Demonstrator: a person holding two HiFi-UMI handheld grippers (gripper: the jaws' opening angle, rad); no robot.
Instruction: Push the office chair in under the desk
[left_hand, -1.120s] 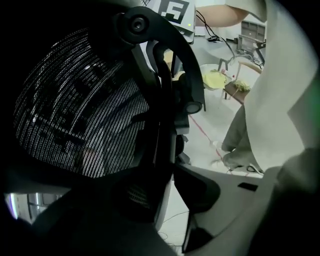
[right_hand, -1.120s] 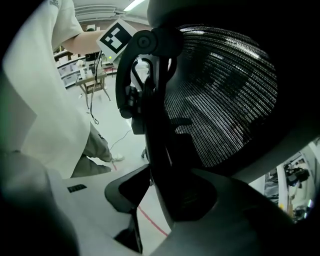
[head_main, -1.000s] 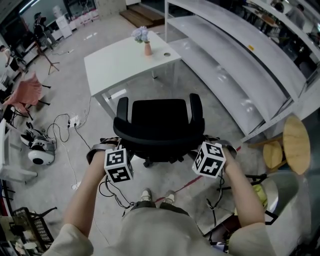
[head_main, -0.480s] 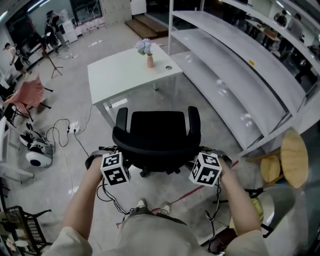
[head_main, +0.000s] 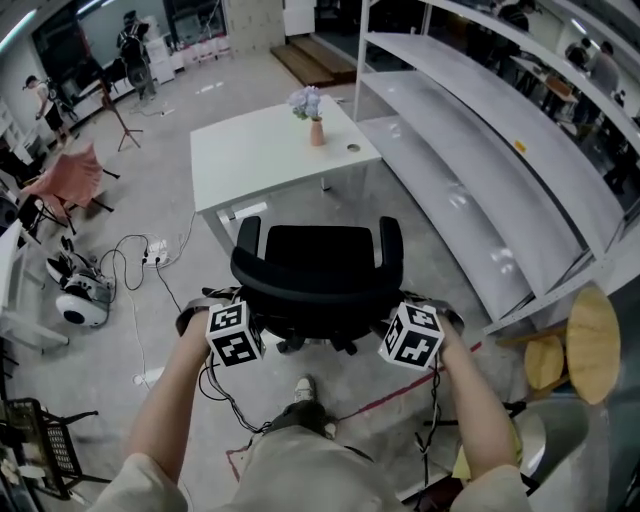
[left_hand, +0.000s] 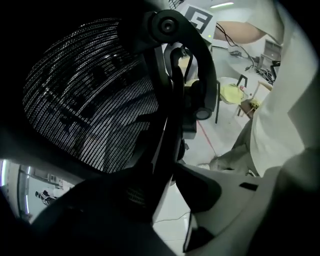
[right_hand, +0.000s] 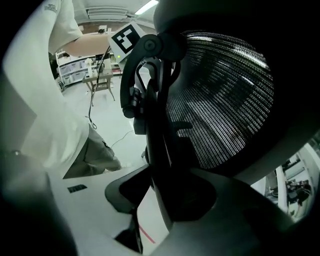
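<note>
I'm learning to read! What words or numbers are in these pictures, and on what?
No words or numbers are readable.
Left marker cube and right marker cube: only black-and-white squares, no letters.
Small dark label on the right tool: too small to read.

beyond the office chair (head_main: 318, 262) stands the desk (head_main: 262, 155), a vase (head_main: 316, 131) on its edge farthest from the chair; shelving (head_main: 470, 130) runs right of the chair, cables (head_main: 130, 250) left.
</note>
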